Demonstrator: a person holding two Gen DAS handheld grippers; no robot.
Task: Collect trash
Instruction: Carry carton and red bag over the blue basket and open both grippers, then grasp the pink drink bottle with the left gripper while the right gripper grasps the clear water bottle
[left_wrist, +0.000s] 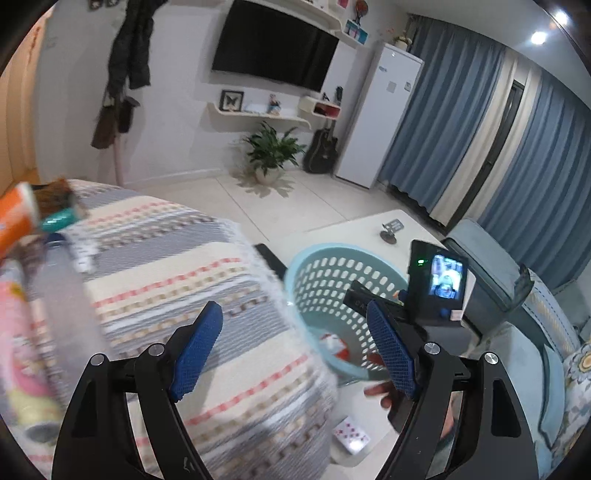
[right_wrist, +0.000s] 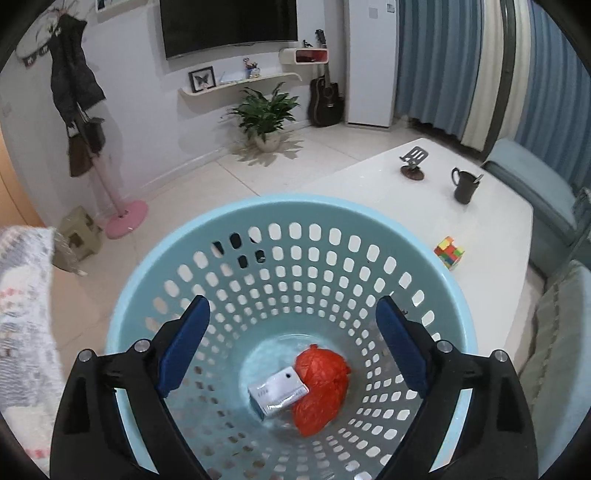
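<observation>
Both grippers spread and empty, trash lying in the blue basket.

The right gripper (right_wrist: 293, 347) hangs over the mouth of the light blue basket (right_wrist: 177, 236), its fingers (right_wrist: 183, 350) spread wide with nothing between them; below and between the fingers, on the basket floor, a crumpled red bag (right_wrist: 325, 391) touches a small white box (right_wrist: 277, 393). The left gripper (left_wrist: 295, 350) also has its fingers (left_wrist: 195, 350) spread and empty, over a striped blanket (left_wrist: 166, 266), the basket just beyond its right finger. Ahead of the basket, the white desk (right_wrist: 369, 177) carries a dark mug (right_wrist: 464, 186) and a colour cube (right_wrist: 448, 252).
</observation>
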